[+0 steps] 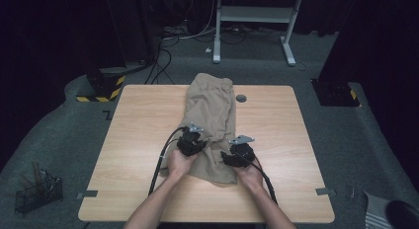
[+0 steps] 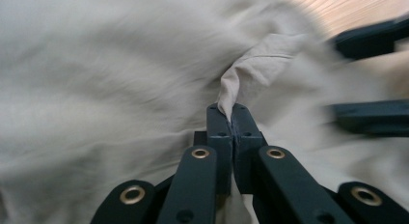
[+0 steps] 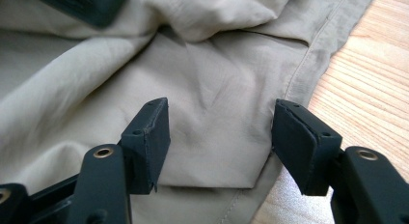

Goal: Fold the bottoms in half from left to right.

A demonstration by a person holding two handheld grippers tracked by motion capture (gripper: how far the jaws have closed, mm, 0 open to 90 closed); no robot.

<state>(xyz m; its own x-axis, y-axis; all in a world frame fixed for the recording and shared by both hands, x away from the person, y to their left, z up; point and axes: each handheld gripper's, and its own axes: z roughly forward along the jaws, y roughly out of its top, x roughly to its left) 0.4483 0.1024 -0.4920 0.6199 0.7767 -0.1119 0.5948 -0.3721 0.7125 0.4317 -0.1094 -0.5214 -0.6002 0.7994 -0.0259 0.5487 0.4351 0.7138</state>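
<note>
A beige garment (image 1: pixel 212 108) lies crumpled down the middle of the wooden table (image 1: pixel 143 120). My left gripper (image 1: pixel 192 142) rests at its near left part, and in the left gripper view its jaws (image 2: pixel 233 113) are shut on a pinched fold of the cloth (image 2: pixel 260 60). My right gripper (image 1: pixel 238 157) sits over the near right part of the garment. In the right gripper view it (image 3: pixel 222 132) stands open just above flat cloth (image 3: pixel 212 79) beside a stitched hem, nothing between the pads. Its two jaws also appear blurred at the right edge of the left gripper view.
A round cable hole (image 1: pixel 241 98) lies in the table beside the garment's far end. Bare wood (image 3: pixel 376 64) runs right of the hem. On the floor stand a wire basket (image 1: pixel 37 192) at left and a white desk frame (image 1: pixel 257 21) behind the table.
</note>
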